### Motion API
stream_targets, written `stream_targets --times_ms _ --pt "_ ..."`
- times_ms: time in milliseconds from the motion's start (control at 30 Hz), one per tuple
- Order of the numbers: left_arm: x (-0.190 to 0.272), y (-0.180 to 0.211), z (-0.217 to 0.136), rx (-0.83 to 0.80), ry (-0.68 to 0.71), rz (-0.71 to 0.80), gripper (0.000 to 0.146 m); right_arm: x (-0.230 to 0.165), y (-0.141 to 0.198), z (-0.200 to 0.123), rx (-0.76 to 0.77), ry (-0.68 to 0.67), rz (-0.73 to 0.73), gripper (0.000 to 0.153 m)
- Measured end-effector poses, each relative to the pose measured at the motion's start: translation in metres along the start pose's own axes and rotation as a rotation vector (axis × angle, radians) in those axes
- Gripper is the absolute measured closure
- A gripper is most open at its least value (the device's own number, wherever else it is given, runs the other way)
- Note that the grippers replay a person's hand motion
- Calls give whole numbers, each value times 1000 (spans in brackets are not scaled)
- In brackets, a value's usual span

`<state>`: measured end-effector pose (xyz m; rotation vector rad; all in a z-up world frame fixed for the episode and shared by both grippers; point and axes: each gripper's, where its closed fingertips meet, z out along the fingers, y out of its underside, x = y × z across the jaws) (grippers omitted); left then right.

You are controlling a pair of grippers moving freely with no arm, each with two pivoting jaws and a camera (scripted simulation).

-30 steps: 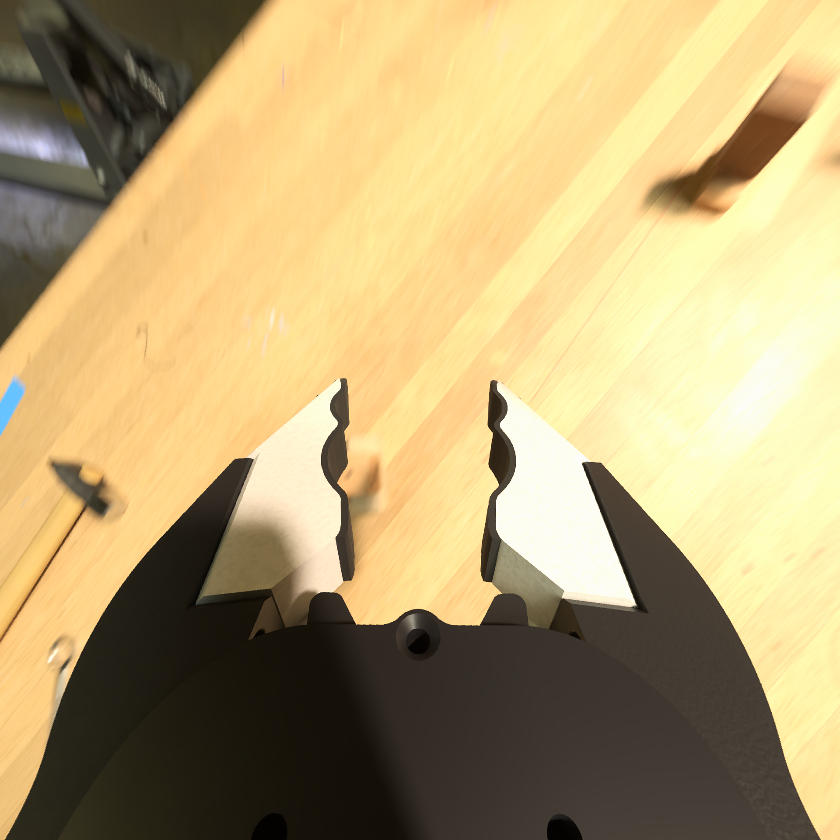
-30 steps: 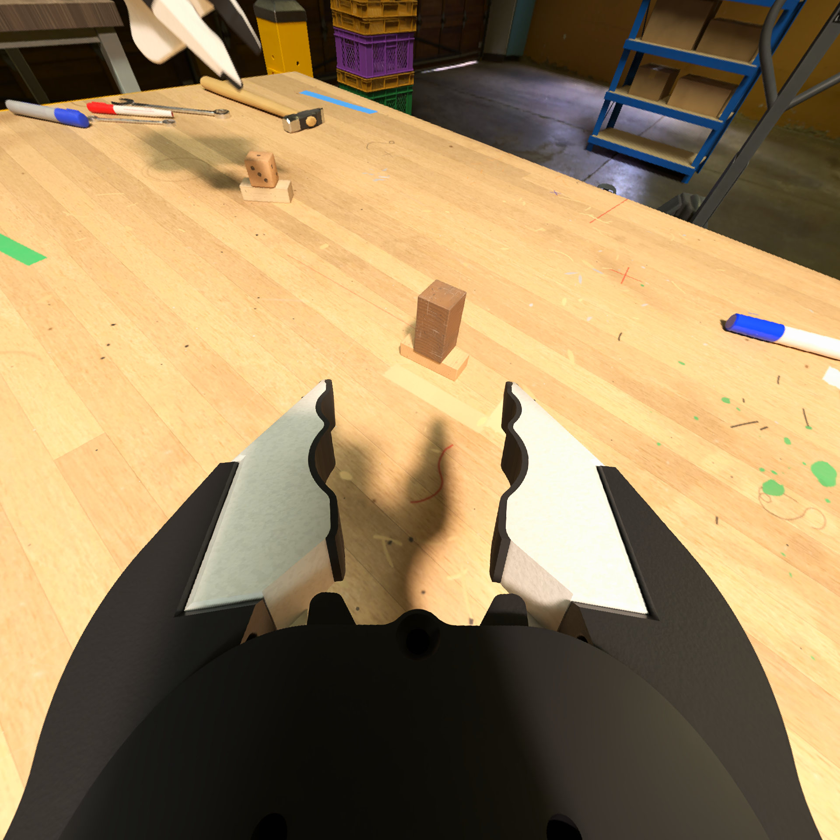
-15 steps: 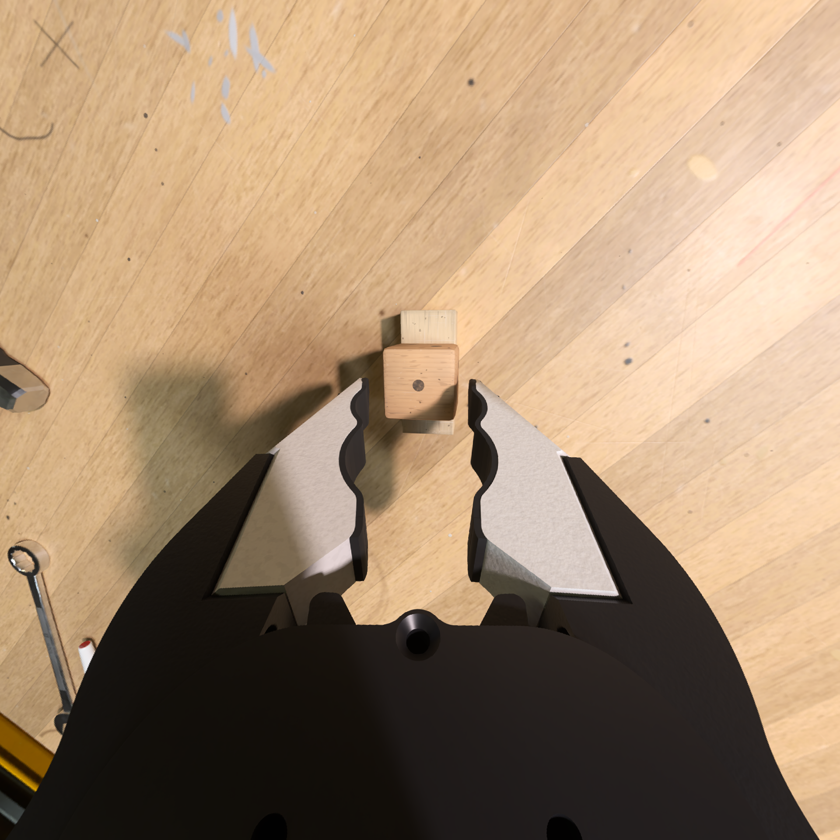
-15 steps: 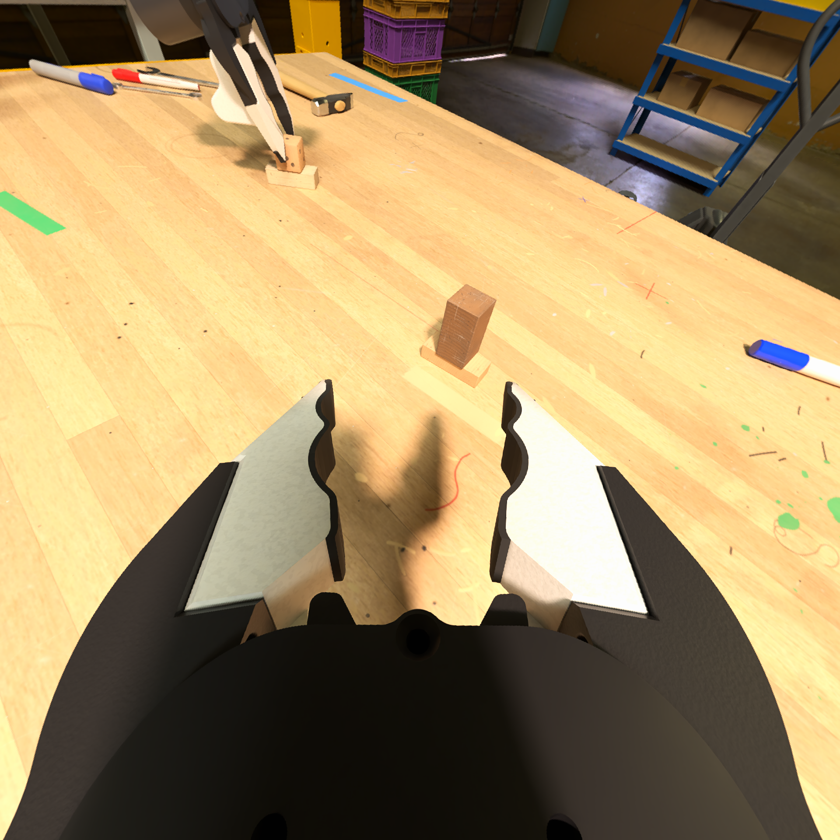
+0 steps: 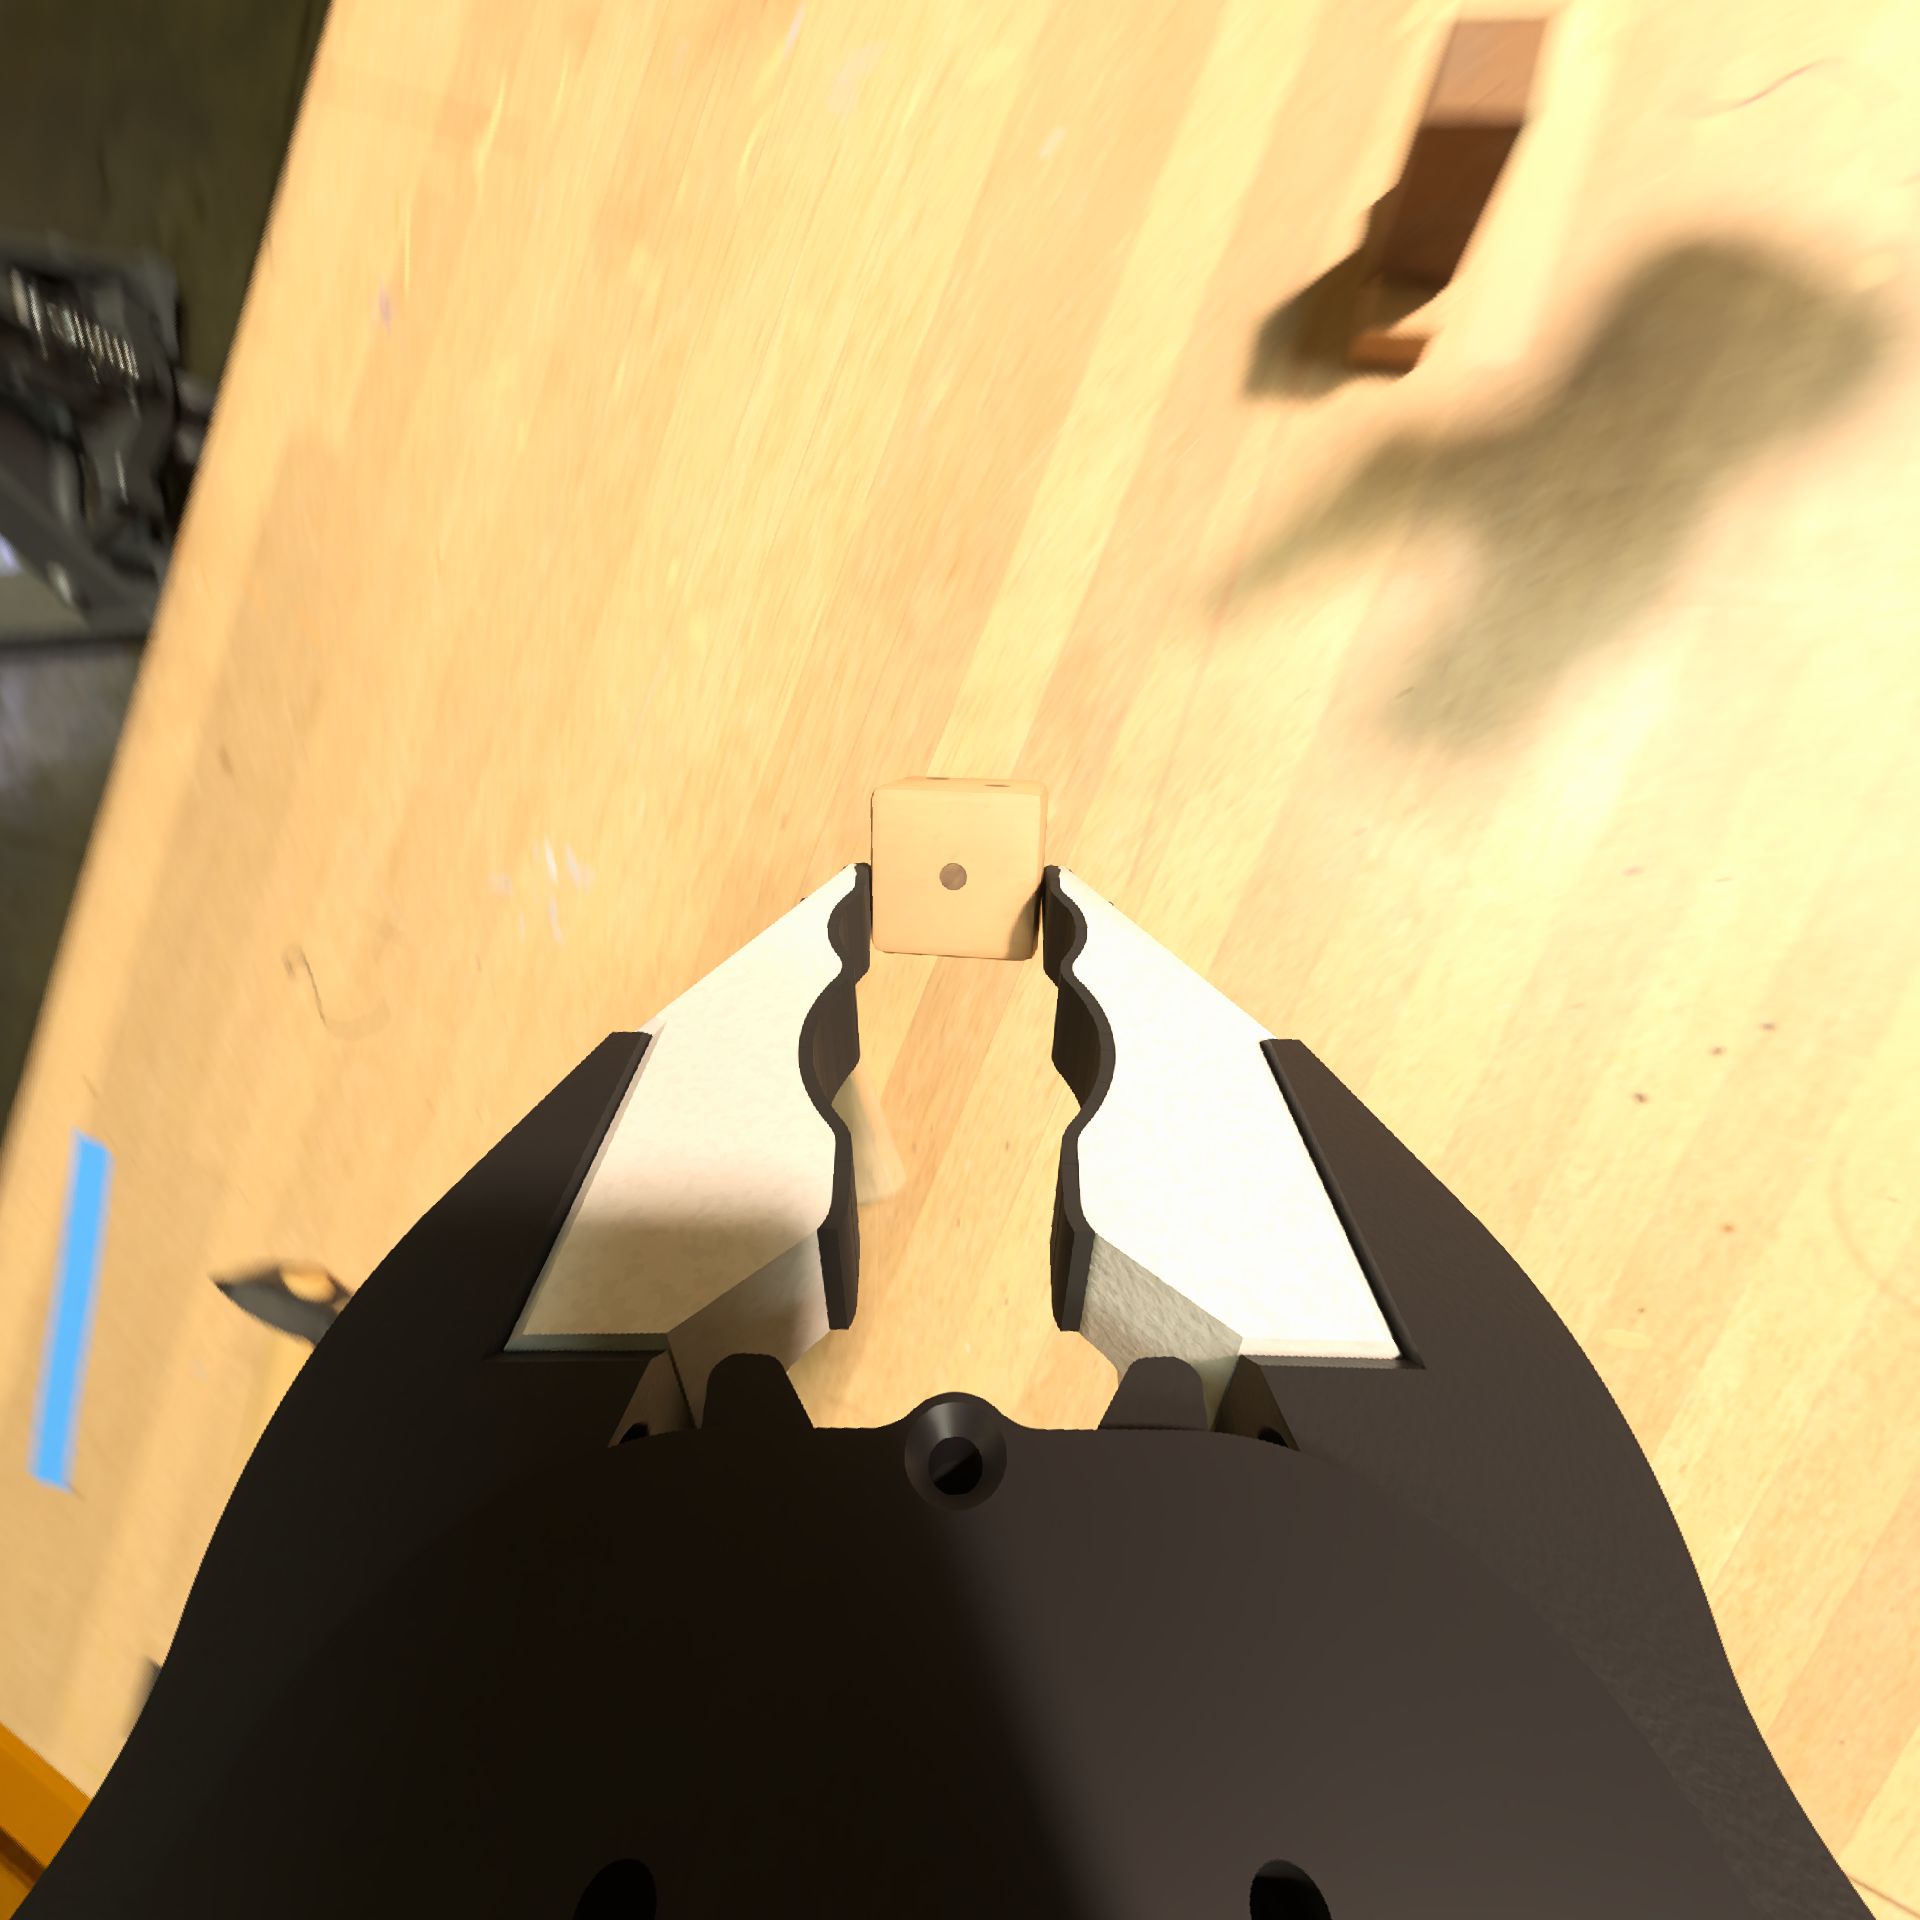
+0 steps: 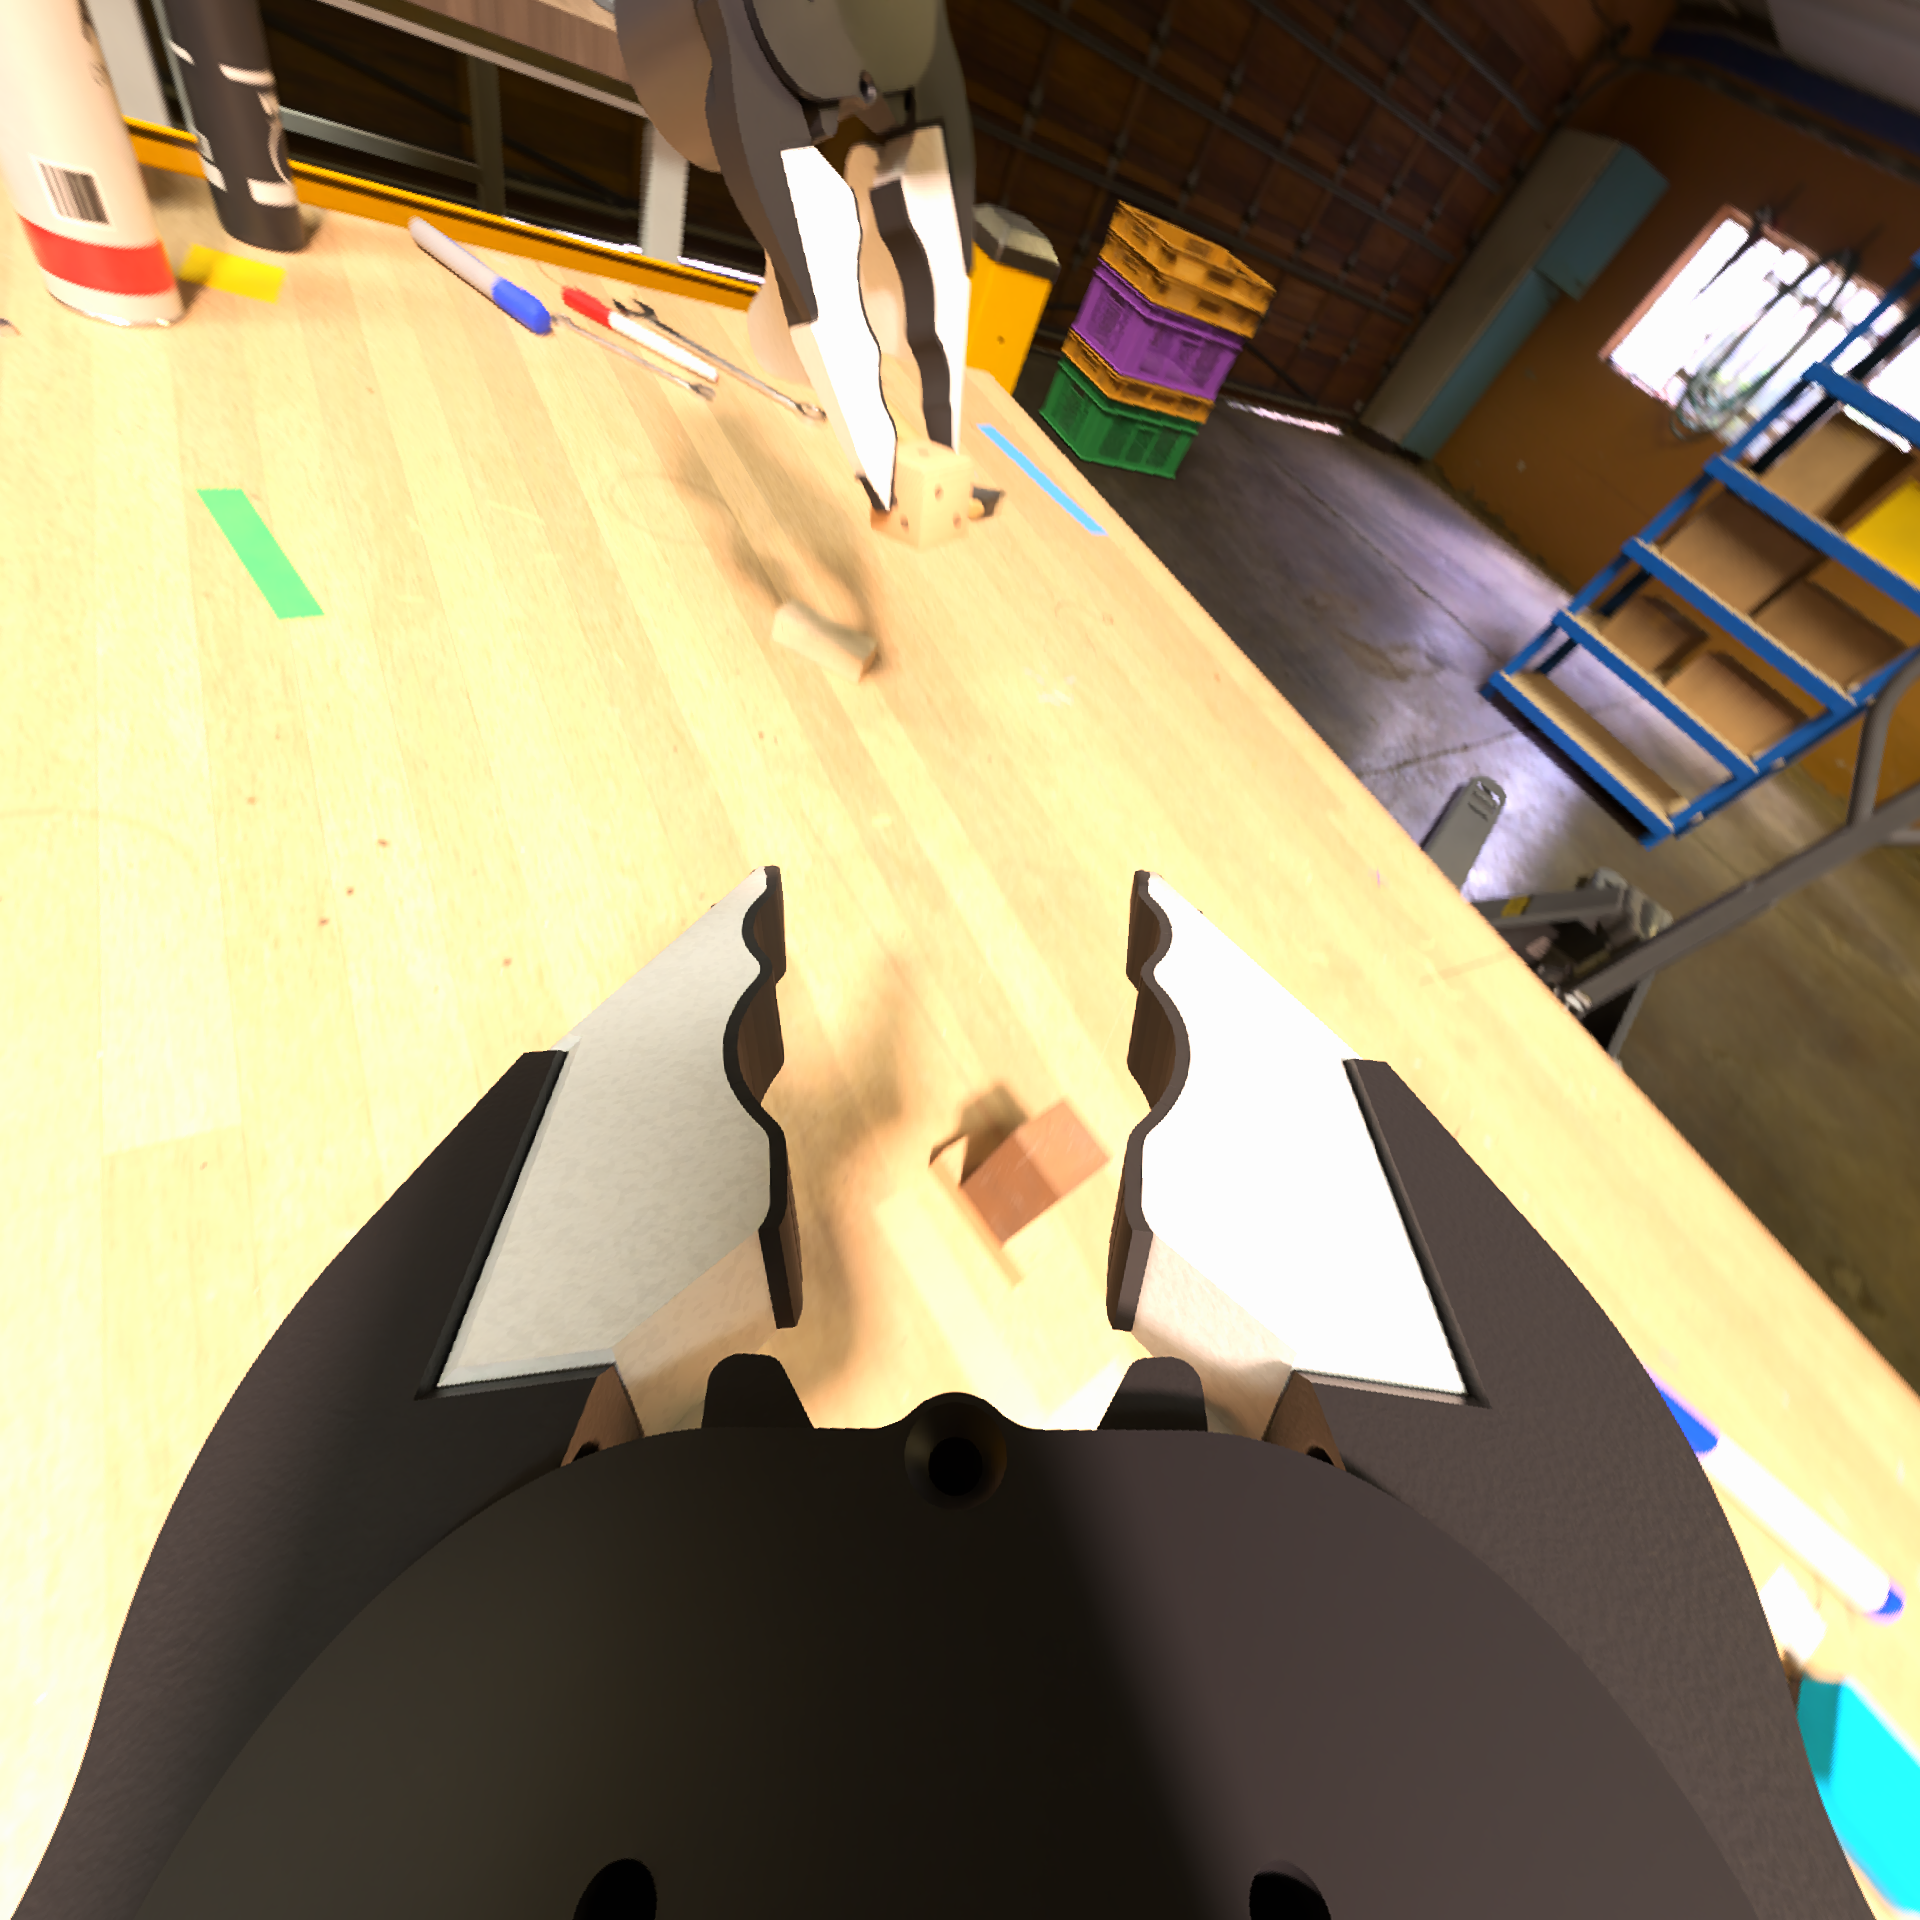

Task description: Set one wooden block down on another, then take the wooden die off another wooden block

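My left gripper [image 5: 954, 904] is shut on the pale wooden die [image 5: 956, 868], pinched between its fingertips and held above the table. The right wrist view shows that gripper [image 6: 914, 473] with the die [image 6: 932, 504] lifted clear of the flat pale block [image 6: 821, 634], which lies on the table below; the left wrist view shows that block [image 5: 871, 1143] partly behind the left finger. The brown block [image 6: 1029, 1169] stands on a flat tan block, also blurred in the left wrist view [image 5: 1455, 187]. My right gripper [image 6: 954, 883] is open and empty above that stack.
Markers [image 6: 488, 281] and a wrench lie at the far edge by a white cylinder [image 6: 83, 208]. Green tape [image 6: 260, 551], blue tape [image 5: 68, 1309] and a hammer head [image 5: 281, 1288] are on the wooden table. Another marker [image 6: 1787, 1527] lies at the right. The table's edge runs along the right.
My left gripper has closed on the die and lifted it off the flat pale block. My right gripper has moved forward over the brown block stack, still open.
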<state>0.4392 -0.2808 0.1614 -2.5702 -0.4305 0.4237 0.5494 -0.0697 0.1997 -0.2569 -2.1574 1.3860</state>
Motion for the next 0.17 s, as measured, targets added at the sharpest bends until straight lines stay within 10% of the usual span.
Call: stream_targets --times_ms 167 --pt "59 -76 -16 78 73 254 113 13 -36 24 -29 -104 -104 88"
